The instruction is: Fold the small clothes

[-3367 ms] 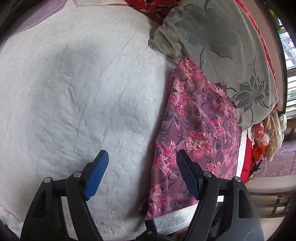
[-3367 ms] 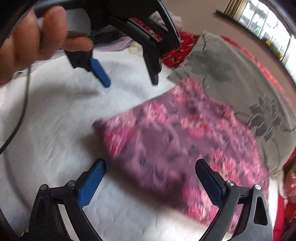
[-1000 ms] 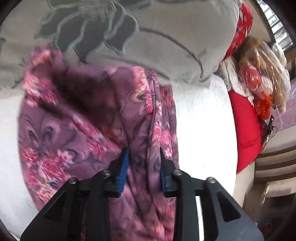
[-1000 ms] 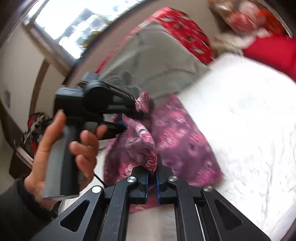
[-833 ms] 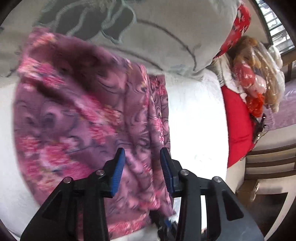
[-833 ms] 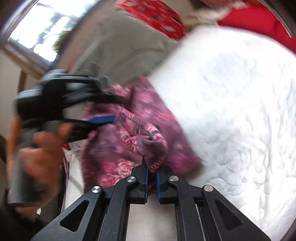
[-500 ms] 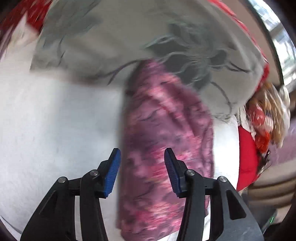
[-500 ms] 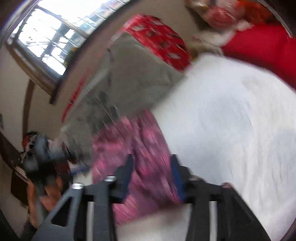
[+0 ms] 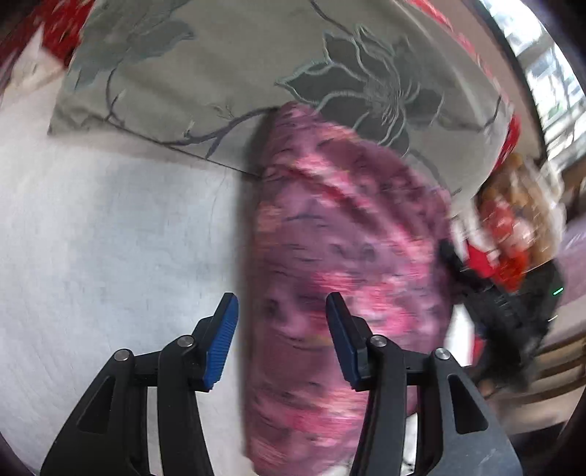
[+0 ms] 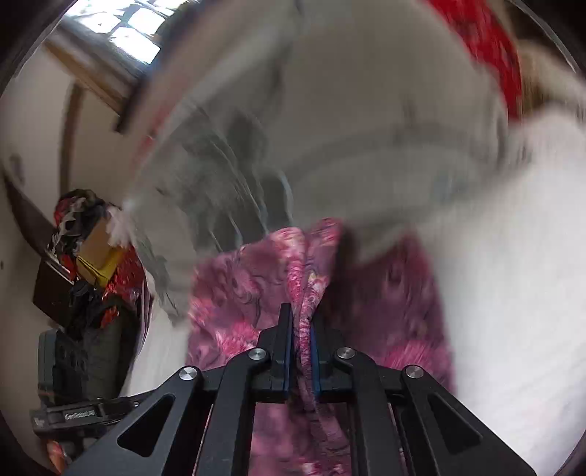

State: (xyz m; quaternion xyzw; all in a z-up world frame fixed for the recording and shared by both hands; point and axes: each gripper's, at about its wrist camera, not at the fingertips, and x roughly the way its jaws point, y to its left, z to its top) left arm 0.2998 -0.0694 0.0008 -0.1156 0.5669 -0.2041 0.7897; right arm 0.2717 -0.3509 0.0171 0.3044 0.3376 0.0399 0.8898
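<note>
A purple garment with pink flowers (image 9: 340,263) lies folded lengthwise on the white quilted bed (image 9: 110,238), its far end against a grey flowered pillow (image 9: 293,73). My left gripper (image 9: 282,311) is open and empty, hovering over the garment's left edge. My right gripper (image 10: 301,322) is shut on a bunched fold of the garment (image 10: 234,285), held near the pillow (image 10: 348,146). The right gripper's black body (image 9: 505,311) shows at the garment's right side in the left wrist view.
A red cushion and bagged toys (image 9: 512,219) lie past the bed's right edge. A window (image 10: 121,25) is at the back. Boxes and dark clutter (image 10: 84,278) stand on the floor beside the bed (image 10: 512,293).
My left gripper let go of the garment, opened and pulled back to its left edge. My right gripper briefly opened, then shut on a fold of the garment again.
</note>
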